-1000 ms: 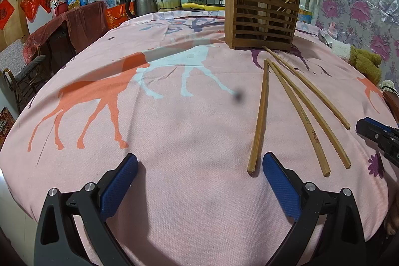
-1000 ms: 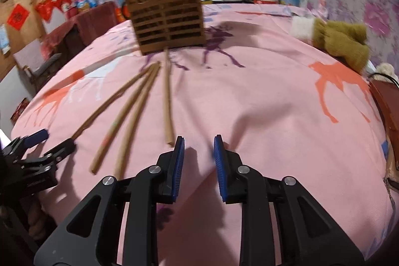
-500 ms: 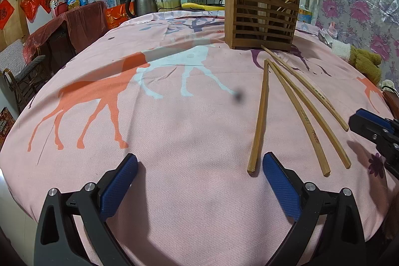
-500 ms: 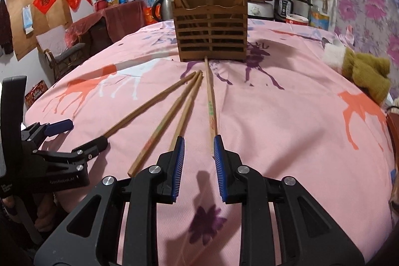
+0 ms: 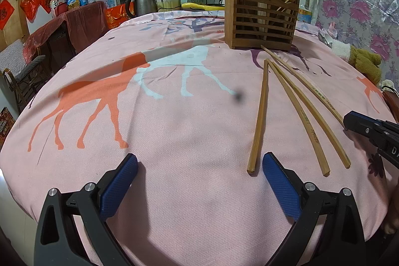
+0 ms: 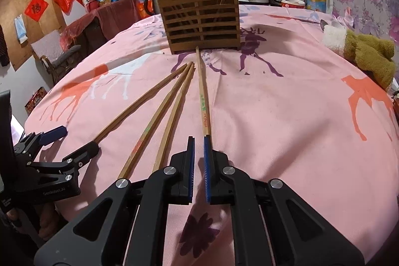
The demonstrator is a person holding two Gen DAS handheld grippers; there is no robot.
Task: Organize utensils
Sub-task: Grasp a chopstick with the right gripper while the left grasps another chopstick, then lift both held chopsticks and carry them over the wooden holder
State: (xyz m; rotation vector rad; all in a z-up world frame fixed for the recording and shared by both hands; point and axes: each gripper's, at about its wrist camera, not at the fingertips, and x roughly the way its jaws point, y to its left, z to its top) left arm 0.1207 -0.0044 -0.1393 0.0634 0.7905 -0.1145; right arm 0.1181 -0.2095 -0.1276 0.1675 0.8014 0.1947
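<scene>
Four long bamboo chopsticks (image 6: 163, 114) lie fanned on the pink deer-print tablecloth (image 6: 286, 116), their far tips near the slatted wooden utensil holder (image 6: 200, 24). The right gripper (image 6: 198, 141) has just been closing — its blue pads now pinch the near end of the rightmost printed chopstick (image 6: 203, 101). The left gripper (image 5: 199, 163) hovers with fingers wide apart, empty, just beside the leftmost chopstick (image 5: 259, 116).

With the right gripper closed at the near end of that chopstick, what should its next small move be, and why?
Probably a short lift. The right gripper has just been closing, and its pads now pinch the near end of the rightmost chopstick, whose far tip lies at the foot of the wooden utensil holder. Raising it clears the tablecloth before carrying it to the holder.
</scene>
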